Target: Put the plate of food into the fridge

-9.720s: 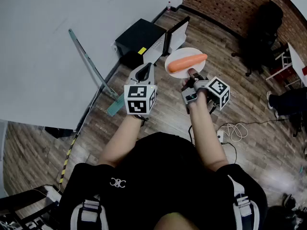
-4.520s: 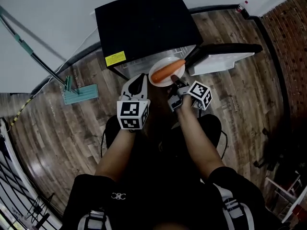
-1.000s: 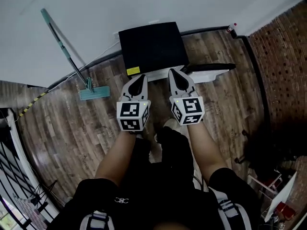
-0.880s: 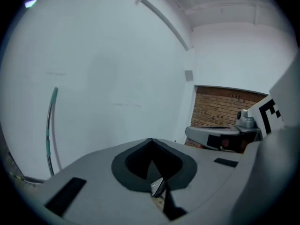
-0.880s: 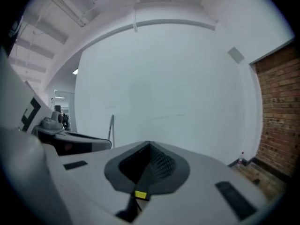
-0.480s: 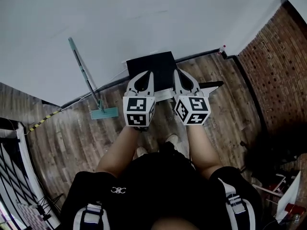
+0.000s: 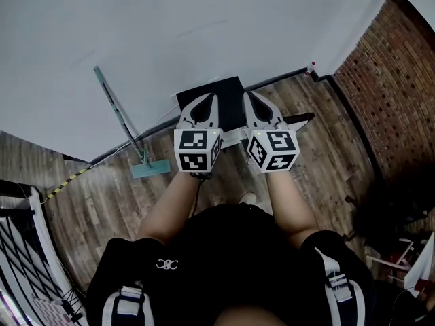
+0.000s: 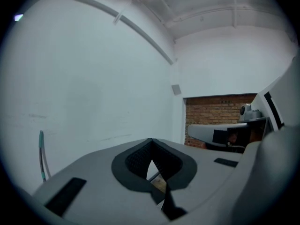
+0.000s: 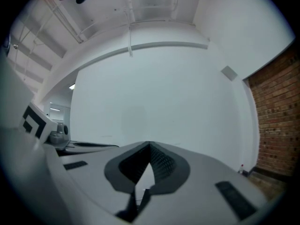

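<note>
The small black fridge (image 7: 228, 102) stands on the floor against the white wall, far below my hands. Its door (image 7: 299, 119) hangs open to the right. My left gripper (image 7: 213, 96) and right gripper (image 7: 247, 94) are held up side by side over the fridge top, pointing at the wall. Both are shut with nothing between the jaws. In the left gripper view the left gripper's (image 8: 151, 140) tips meet against the bare wall. The right gripper view shows the right gripper (image 9: 150, 145) the same way. The plate and the carrot show in no view now.
A mop (image 7: 121, 121) leans on the white wall left of the fridge, its head (image 7: 151, 170) on the wood floor. A brick wall (image 7: 387, 66) closes the right side. Black and yellow tape (image 7: 64, 182) runs along the floor at left.
Both grippers have risen together, so the fridge looks smaller and farther below. Several seconds ago the right gripper held the plate with the carrot at the fridge; now both grippers are empty.
</note>
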`<state>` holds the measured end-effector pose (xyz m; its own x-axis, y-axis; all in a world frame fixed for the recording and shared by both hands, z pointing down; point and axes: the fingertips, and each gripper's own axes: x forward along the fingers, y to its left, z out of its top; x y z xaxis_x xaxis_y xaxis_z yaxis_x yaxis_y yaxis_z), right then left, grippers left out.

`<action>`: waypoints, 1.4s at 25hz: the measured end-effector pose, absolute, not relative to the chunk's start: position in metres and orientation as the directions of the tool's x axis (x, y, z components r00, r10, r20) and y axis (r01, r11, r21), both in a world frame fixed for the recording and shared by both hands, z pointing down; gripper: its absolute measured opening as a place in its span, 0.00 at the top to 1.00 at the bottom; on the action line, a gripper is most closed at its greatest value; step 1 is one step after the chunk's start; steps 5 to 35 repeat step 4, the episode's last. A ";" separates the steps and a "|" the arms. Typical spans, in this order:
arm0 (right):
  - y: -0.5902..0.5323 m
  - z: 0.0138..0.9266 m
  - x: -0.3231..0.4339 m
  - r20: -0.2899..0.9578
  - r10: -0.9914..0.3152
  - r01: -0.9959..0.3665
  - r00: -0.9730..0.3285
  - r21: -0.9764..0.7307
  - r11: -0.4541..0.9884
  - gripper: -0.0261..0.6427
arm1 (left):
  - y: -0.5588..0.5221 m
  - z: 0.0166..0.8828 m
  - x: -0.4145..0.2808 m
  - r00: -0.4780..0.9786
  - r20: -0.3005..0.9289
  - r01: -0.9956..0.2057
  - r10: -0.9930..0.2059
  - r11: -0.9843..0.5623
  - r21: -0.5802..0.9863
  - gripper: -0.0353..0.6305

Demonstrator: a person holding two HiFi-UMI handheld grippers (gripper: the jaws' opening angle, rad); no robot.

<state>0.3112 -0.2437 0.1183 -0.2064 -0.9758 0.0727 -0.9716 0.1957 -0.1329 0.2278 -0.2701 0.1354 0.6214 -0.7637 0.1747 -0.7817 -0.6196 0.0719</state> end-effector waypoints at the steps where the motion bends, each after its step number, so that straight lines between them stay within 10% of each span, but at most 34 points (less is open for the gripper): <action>1: -0.242 0.118 0.316 0.070 -0.975 -0.970 -0.209 -0.140 0.198 0.94 | -0.269 0.134 0.233 0.622 0.174 -0.781 -0.764 -0.620 0.070 0.95; 35: -0.236 0.119 0.331 0.062 -0.975 -0.967 -0.213 -0.157 0.201 0.94 | -0.263 0.133 0.248 0.622 0.171 -0.781 -0.764 -0.622 0.062 0.95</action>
